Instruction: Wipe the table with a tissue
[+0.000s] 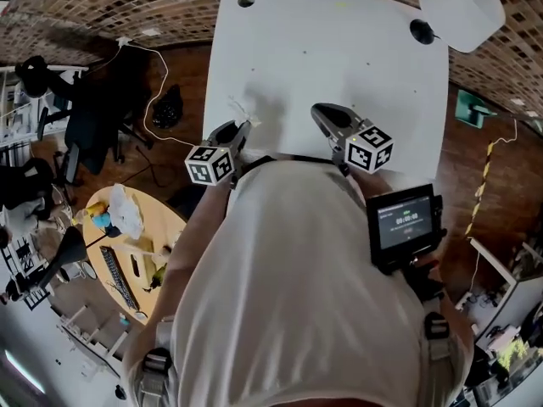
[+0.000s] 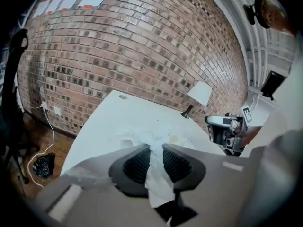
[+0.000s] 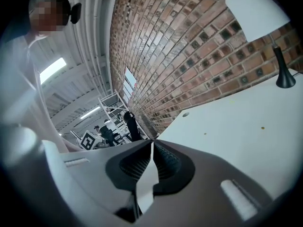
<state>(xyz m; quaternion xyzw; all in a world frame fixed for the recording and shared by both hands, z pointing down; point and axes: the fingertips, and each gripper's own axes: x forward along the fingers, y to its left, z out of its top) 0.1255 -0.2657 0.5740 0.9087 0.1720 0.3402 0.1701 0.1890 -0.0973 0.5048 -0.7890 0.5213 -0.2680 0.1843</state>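
Left tool point(image 2: 155, 148) clenched on tissue point(image 2: 158, 186) over bench point(image 2: 106, 122); right tool point(image 3: 152, 144) clenched shut, white sliver inside unclear; torso point(image 1: 288, 295) hides bench's near edge.

Head view: your torso point(image 1: 288, 295) blocks the near edge of the table point(image 1: 339, 49) and both your hands behind the left gripper point(image 1: 243, 128) and right gripper point(image 1: 320, 111). The tissue point(image 2: 154, 167) tail drops out of sight below the left jaws. The white strip point(image 3: 147, 174) pinched in your right jaws is too thin to identify. The lamp point(image 3: 258, 8) shade is clipped at the top of the right gripper view.
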